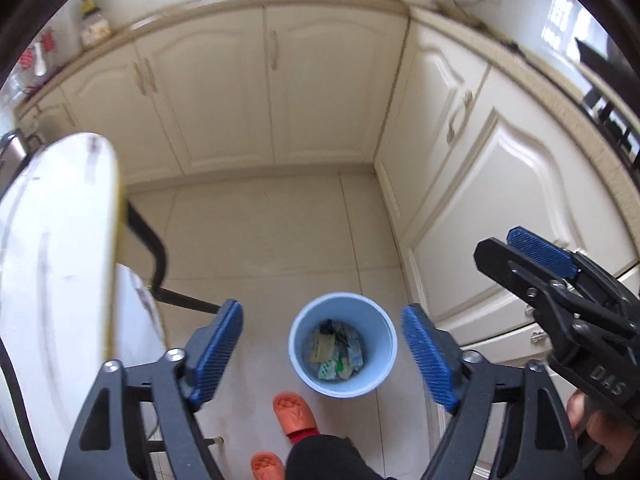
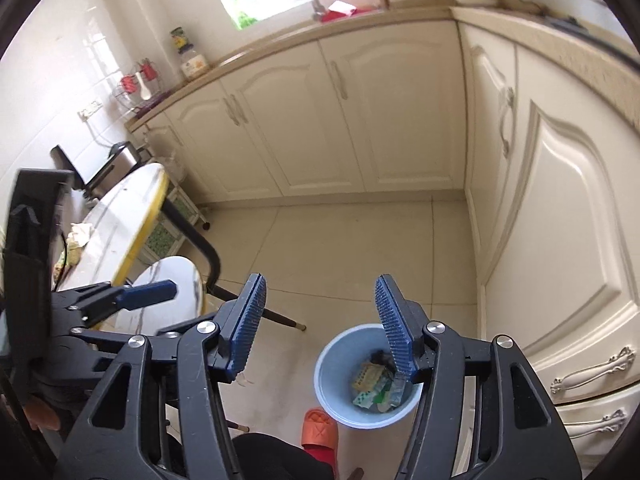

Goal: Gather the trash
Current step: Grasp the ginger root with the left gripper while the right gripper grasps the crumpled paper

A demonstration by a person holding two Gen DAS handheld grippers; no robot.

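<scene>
A light blue trash bin (image 1: 343, 346) stands on the tiled floor and holds several wrappers (image 1: 336, 354). It also shows in the right wrist view (image 2: 362, 376) with the wrappers (image 2: 374, 386) inside. My left gripper (image 1: 322, 354) is open and empty, high above the bin. My right gripper (image 2: 320, 324) is open and empty, above and just left of the bin. The right gripper shows at the right edge of the left wrist view (image 1: 532, 254). Crumpled trash (image 2: 76, 240) lies on the white round table (image 2: 120, 216) at the left.
Cream cabinets (image 1: 272, 92) line the back and right walls. A white stool (image 2: 168, 280) and a black table leg (image 2: 208, 256) stand left of the bin. Orange slippers (image 1: 294, 410) are on the floor near the bin.
</scene>
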